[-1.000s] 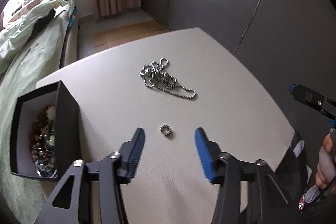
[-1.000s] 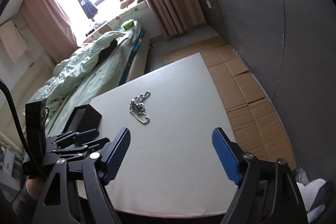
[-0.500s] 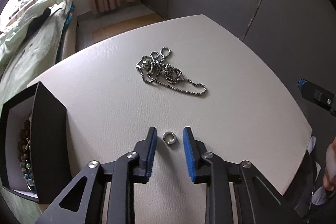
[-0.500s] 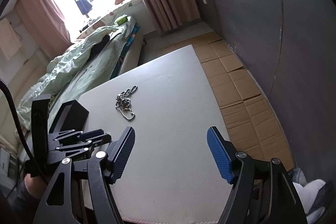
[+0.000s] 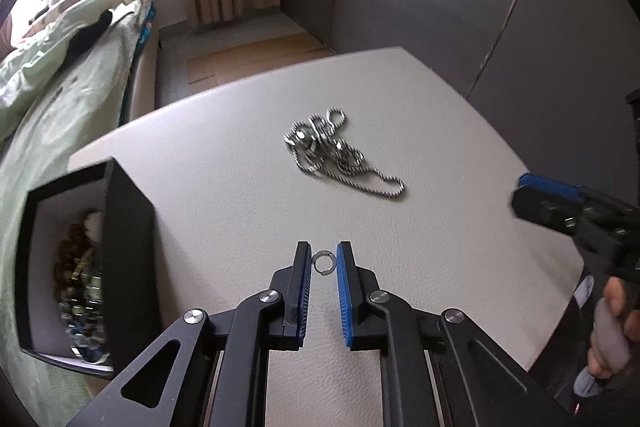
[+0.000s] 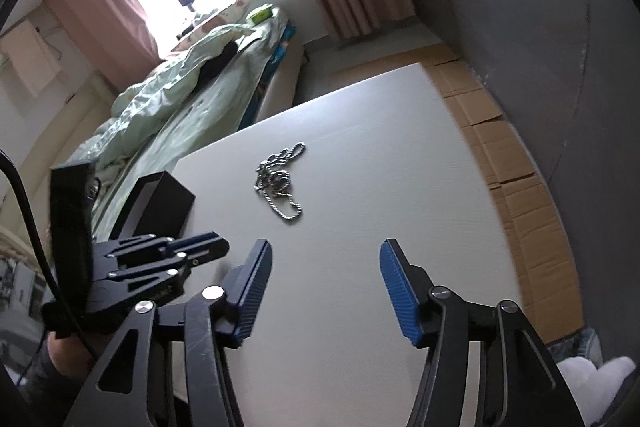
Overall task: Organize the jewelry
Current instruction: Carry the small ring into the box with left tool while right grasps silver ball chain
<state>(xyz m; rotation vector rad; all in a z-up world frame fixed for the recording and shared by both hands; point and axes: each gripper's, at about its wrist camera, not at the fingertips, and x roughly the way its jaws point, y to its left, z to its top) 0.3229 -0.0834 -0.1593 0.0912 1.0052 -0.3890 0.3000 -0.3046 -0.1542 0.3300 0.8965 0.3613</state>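
We see a bed (image 6: 168, 107) with a green quilt along the left of the room, and beside it a pale table (image 5: 440, 131) that fills the middle of both views. At the table's left edge sits a black box (image 5: 128, 211), open at the top, with a pile of beads and trinkets (image 5: 80, 275) inside it; in the right wrist view the same box (image 6: 164, 203) shows only its dark outer wall. Near the middle of the table lies a tangled silver chain (image 5: 332, 151), well apart from both tools, and we see it again from the right wrist (image 6: 280, 183).

Our left gripper (image 5: 323, 263) is low over the near part of the table, its 2 blue pads drawn in narrow around a small silver ring (image 5: 323, 261). The ring sits between the pad tips and looks pinched by both. Whether it rests on the table or is lifted we cannot tell.

Our right gripper (image 6: 326, 267) hangs above the table with its 2 pads spread wide and nothing between them; its tip also shows at the right of the left wrist view (image 5: 544, 199).
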